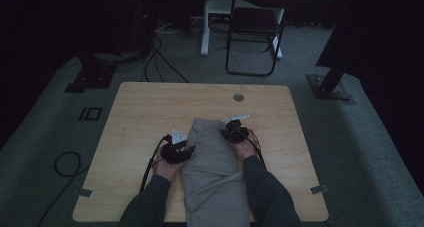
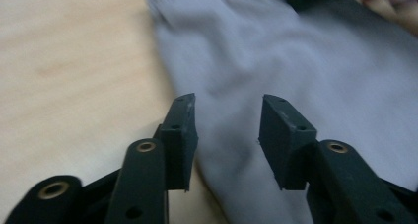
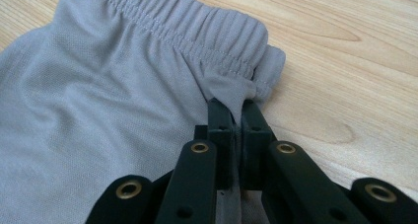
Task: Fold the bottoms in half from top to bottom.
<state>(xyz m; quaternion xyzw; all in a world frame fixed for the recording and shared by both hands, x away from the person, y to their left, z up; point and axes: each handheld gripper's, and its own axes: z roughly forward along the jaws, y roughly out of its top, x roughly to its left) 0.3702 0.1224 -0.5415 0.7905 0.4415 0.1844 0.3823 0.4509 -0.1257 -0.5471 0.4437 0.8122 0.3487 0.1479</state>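
Pinching one grey garment point(image 3: 98, 100): right gripper point(image 3: 235, 110) jaws clamped; left gripper point(image 2: 226, 120) jaws apart.

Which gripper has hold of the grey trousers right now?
The right gripper: its jaws are pinched on the trousers just below the waistband. The left gripper stands open above the cloth.

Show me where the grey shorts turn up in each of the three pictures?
High view: shorts lie at bottom centre of the table, between both hands.
Left gripper view: they fill the upper right, beyond the open fingers.
Right gripper view: they cover the left and centre, a fold pinched by the right gripper.
Shared landmark: the wooden tabletop.
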